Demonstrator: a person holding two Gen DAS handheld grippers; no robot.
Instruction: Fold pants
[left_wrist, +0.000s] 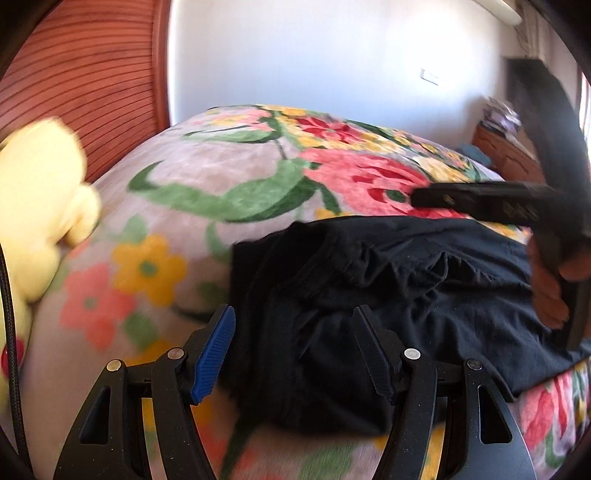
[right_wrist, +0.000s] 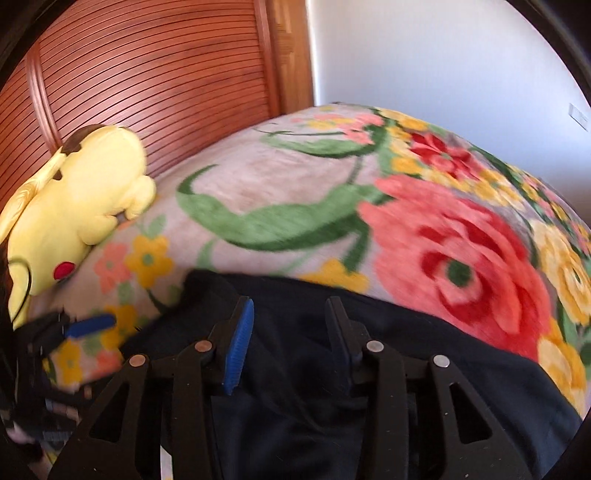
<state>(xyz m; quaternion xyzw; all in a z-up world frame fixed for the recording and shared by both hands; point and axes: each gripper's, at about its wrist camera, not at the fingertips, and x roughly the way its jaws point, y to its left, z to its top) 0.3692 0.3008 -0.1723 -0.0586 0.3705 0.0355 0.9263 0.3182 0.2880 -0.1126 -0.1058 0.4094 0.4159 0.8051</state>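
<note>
Black pants (left_wrist: 369, 295) lie in a rumpled, partly folded heap on a floral blanket (left_wrist: 207, 173). My left gripper (left_wrist: 293, 321) is open and empty, just above the heap's near left end. The right gripper (left_wrist: 417, 195) shows in the left wrist view as a black tool held by a hand, over the pants' far edge. In the right wrist view my right gripper (right_wrist: 290, 314) is open and empty above the pants (right_wrist: 369, 369), near their far edge. The left gripper (right_wrist: 88, 325) shows blurred at the lower left there.
A yellow plush toy (right_wrist: 81, 199) lies at the left by the ribbed wooden headboard (right_wrist: 147, 74), and shows in the left wrist view (left_wrist: 37, 206). A white wall (left_wrist: 332, 55) stands behind the bed. A wooden nightstand (left_wrist: 506, 147) with clutter is at the far right.
</note>
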